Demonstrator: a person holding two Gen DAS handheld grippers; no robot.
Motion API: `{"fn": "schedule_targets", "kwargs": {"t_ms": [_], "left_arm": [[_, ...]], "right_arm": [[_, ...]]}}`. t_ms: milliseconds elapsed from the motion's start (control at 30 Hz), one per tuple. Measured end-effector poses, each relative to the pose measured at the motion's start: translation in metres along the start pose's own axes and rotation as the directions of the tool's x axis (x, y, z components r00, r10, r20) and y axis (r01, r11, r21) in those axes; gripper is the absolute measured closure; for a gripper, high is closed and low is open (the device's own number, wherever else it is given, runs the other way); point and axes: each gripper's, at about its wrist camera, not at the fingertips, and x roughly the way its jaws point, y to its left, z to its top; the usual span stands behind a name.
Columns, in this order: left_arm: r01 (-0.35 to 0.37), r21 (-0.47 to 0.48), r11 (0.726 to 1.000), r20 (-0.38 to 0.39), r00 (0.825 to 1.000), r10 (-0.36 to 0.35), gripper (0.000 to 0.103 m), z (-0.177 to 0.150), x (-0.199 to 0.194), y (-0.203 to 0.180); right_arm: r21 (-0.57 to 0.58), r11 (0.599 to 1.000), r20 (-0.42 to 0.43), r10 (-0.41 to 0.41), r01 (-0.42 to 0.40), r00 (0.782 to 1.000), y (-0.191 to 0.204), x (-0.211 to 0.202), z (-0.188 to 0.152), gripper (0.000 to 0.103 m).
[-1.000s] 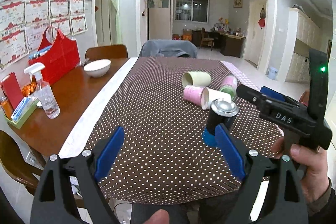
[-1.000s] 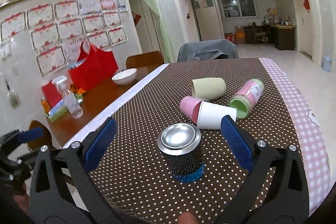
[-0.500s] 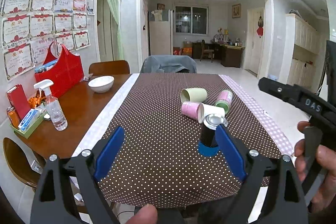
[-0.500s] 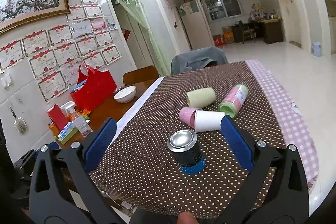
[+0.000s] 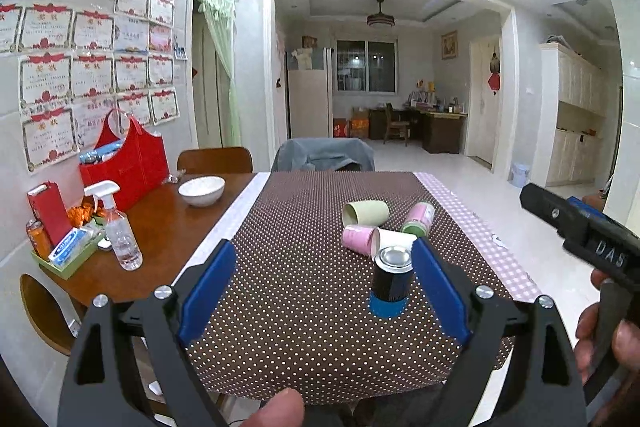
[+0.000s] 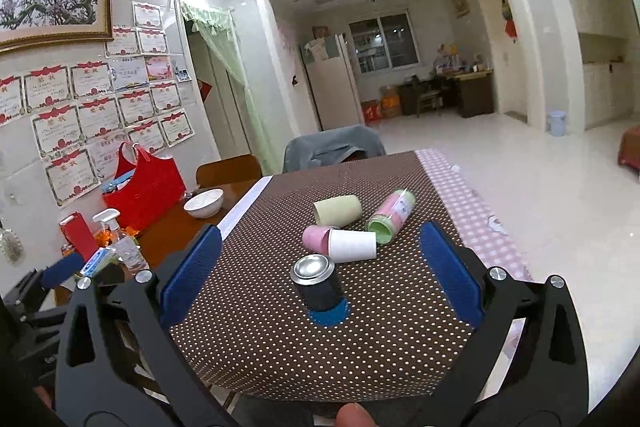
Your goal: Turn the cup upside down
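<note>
Brown dotted cloth is seen over the table in the left wrist view. A black cup is stood upside down on it, with its shiny bottom up and its blue rim on the cloth. The left gripper is held above the near table edge. Its blue jaws are spread wide, and nothing is held between them. The cup is seen just beside the right-side pad, but it is not touched. Behind the cup, four more cups are laid on their sides: a green cup, a pink cup, a white cup and a pink-and-green cup. The right gripper's black body is seen at the right edge, held by a hand.

In the right wrist view, the right gripper is held back from the table too. Its jaws are spread wide and nothing is pinched. The black cup is seen between the pads, well apart from both. A white bowl and a red bag are seen on the bare wood at the left.
</note>
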Motion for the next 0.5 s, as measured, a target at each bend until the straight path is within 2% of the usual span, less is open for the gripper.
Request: {"fn": "schedule_targets", "kwargs": {"t_ms": [500], "left_arm": [[-0.023, -0.01, 1.0, 0.055, 0.998, 0.024, 0.015, 0.008, -0.021, 0.001]], "right_arm": [[-0.039, 0.998, 0.031, -0.039, 0.04, 0.999, 0.014, -0.012, -0.006, 0.006]]}}
